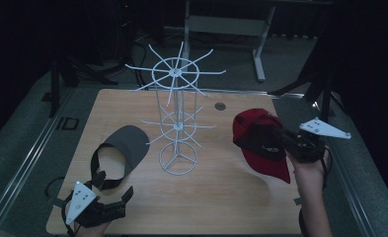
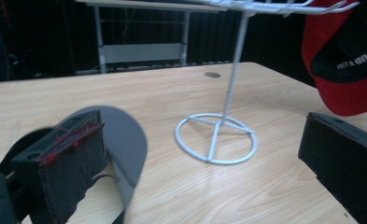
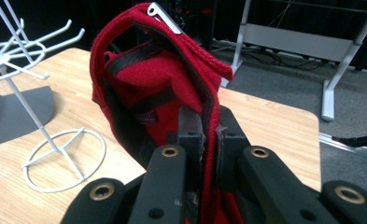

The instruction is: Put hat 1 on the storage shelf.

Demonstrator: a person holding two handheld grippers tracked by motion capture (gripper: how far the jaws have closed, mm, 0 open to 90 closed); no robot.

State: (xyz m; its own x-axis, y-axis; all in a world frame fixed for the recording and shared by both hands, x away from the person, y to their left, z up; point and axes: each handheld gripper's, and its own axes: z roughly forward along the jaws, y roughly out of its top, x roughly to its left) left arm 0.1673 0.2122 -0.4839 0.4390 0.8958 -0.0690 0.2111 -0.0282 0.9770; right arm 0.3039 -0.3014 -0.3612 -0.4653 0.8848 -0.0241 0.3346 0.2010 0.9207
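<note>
A red cap (image 1: 260,148) hangs in the air above the table's right side, brim down. My right gripper (image 1: 279,134) is shut on the rim of the red cap (image 3: 158,79), with the fabric pinched between the jaws of the right gripper (image 3: 208,135). A grey visor (image 1: 127,144) with a black strap lies on the left of the table. My left gripper (image 1: 115,191) hovers just in front of it, open. In the left gripper view the left gripper (image 2: 204,156) has its jaws wide apart, the grey visor (image 2: 125,140) lying behind its left jaw.
A white wire display rack (image 1: 176,123) with spoke hooks stands mid-table, its ring base (image 2: 216,137) between the two caps. The wooden table (image 1: 216,197) has a small round hole (image 1: 220,105) at the back. A metal frame (image 1: 258,44) stands on the floor beyond.
</note>
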